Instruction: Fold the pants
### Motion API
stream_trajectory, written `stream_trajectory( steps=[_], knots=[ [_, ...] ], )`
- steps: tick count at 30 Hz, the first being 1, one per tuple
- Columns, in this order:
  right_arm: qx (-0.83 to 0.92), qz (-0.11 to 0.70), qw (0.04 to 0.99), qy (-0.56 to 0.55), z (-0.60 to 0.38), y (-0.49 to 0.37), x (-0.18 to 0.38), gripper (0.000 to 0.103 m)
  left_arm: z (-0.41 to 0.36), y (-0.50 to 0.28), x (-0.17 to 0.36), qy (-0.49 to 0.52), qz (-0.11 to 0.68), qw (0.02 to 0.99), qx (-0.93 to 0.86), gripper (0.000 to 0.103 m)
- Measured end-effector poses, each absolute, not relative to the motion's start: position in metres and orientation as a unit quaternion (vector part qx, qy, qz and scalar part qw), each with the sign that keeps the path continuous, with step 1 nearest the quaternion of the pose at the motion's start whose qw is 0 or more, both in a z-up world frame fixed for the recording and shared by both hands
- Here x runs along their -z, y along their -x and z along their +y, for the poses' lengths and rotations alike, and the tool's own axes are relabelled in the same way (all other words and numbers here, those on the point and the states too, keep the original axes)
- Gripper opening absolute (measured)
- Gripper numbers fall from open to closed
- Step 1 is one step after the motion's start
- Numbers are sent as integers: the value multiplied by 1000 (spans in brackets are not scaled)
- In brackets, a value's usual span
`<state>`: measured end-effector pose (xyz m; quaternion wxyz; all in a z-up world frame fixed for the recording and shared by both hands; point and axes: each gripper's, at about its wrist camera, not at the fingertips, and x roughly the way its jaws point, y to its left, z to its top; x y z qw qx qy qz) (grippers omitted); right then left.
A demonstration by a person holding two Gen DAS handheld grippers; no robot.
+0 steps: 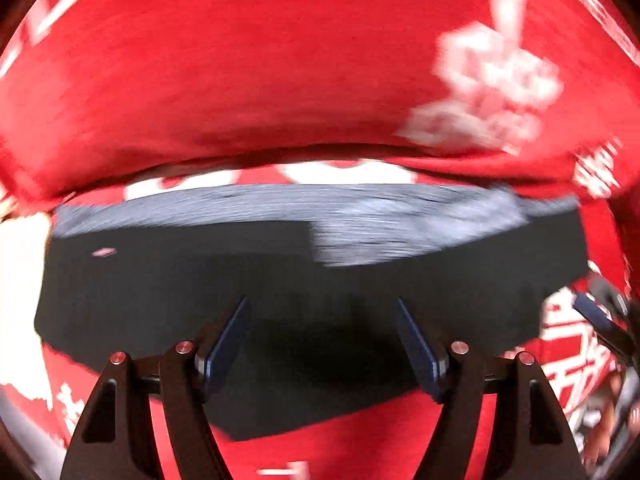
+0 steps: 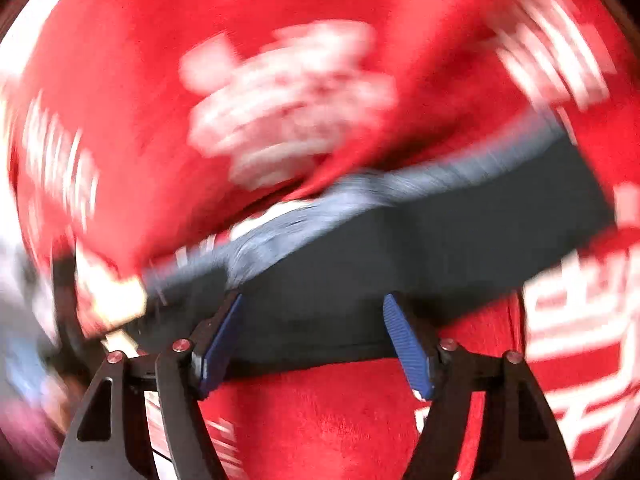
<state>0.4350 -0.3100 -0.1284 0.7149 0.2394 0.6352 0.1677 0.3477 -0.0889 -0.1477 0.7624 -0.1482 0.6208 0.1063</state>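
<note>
The dark navy pants (image 1: 200, 288) lie folded in a wide band on a red cloth with white print (image 1: 260, 60). A lighter grey-blue strip (image 1: 380, 220) runs along their far edge. My left gripper (image 1: 324, 312) is open just above the near part of the pants, with nothing between its blue pads. In the right wrist view the pants (image 2: 460, 240) stretch across the middle, tilted and blurred. My right gripper (image 2: 312, 308) is open over their near edge and holds nothing. The right gripper also shows at the right edge of the left wrist view (image 1: 600, 320).
The red cloth with white characters (image 2: 320, 420) covers the whole surface under and around the pants. A rumpled fold of this cloth (image 1: 320, 152) rises just beyond the pants. Both views are motion-blurred. A blurred pale shape (image 2: 116, 304) lies left of the right gripper.
</note>
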Motion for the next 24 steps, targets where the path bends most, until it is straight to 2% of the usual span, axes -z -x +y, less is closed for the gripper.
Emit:
stream_trajectory(
  steps=[1, 6, 8, 10, 16, 21, 22, 23, 24],
  knots=[
    [-135, 634, 702, -294, -341, -438, 142, 61, -107, -357, 151, 151, 622, 763, -92, 75],
    [-45, 602, 669, -434, -425, -440, 187, 61, -169, -399, 184, 173, 624, 758, -73, 75],
    [-31, 601, 664, -443, -437, -443, 200, 61, -181, -409, 209, 154, 641, 746, -95, 75],
    [-28, 604, 659, -448, -441, -446, 213, 61, -185, -412, 222, 146, 642, 744, -111, 80],
    [-85, 581, 661, -467, -437, -464, 222, 61, -188, -415, 208, 132, 637, 751, -112, 81],
    [-96, 580, 659, -469, -431, -476, 229, 59, -194, -439, 186, 104, 591, 787, -141, 81],
    [-94, 581, 654, -476, -431, -477, 232, 52, -196, -448, 194, 98, 601, 779, -148, 81],
    [-90, 583, 645, -485, -431, -477, 235, 33, -196, -454, 203, 99, 611, 770, -153, 81],
    [-89, 582, 639, -495, -435, -474, 236, 18, -193, -460, 218, 109, 627, 754, -159, 82]
  ],
)
